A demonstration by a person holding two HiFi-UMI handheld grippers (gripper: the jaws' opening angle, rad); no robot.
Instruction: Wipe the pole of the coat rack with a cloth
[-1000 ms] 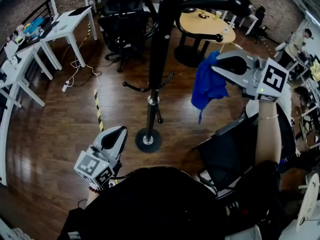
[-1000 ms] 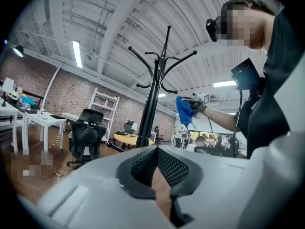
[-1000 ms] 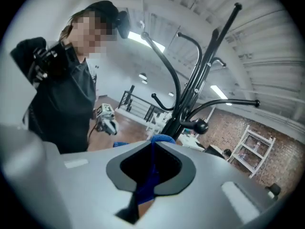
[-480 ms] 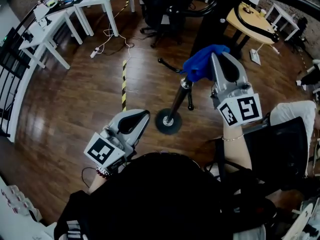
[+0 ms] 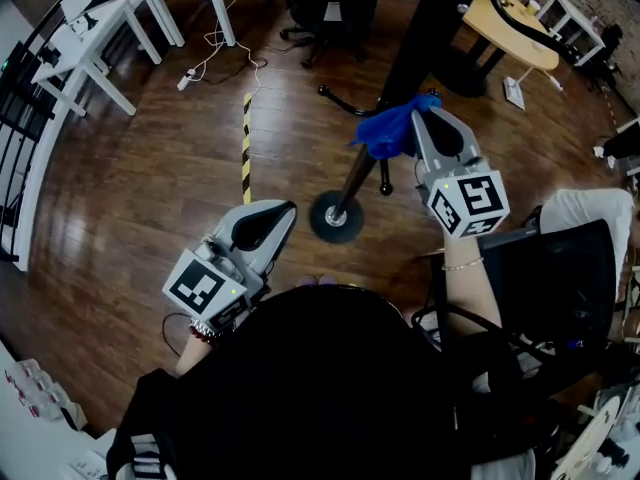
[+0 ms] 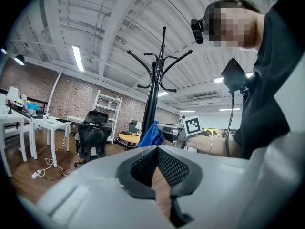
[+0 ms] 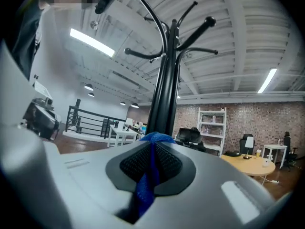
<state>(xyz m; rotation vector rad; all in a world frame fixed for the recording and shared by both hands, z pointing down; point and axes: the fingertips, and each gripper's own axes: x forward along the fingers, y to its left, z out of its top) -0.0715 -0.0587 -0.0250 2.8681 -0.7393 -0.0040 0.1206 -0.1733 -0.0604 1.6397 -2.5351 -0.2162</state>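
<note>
Clamping the blue fabric cloth point(image 5: 386, 133), my right hand-held gripper point(image 5: 419, 118) has reached the black metal pole point(image 5: 410, 58); wiping can begin.

Your left tongs point(image 5: 280, 211) hang low at the lower left of the frame, jaws together, nothing between them. Your right tongs point(image 5: 425, 120), forearm extended at centre right, clamp a cloth point(image 5: 385, 133).

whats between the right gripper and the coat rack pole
The blue cloth: it is clamped in the right gripper fingers, bunched at their tips with the pole just beyond. The right gripper view shows it best.
</note>
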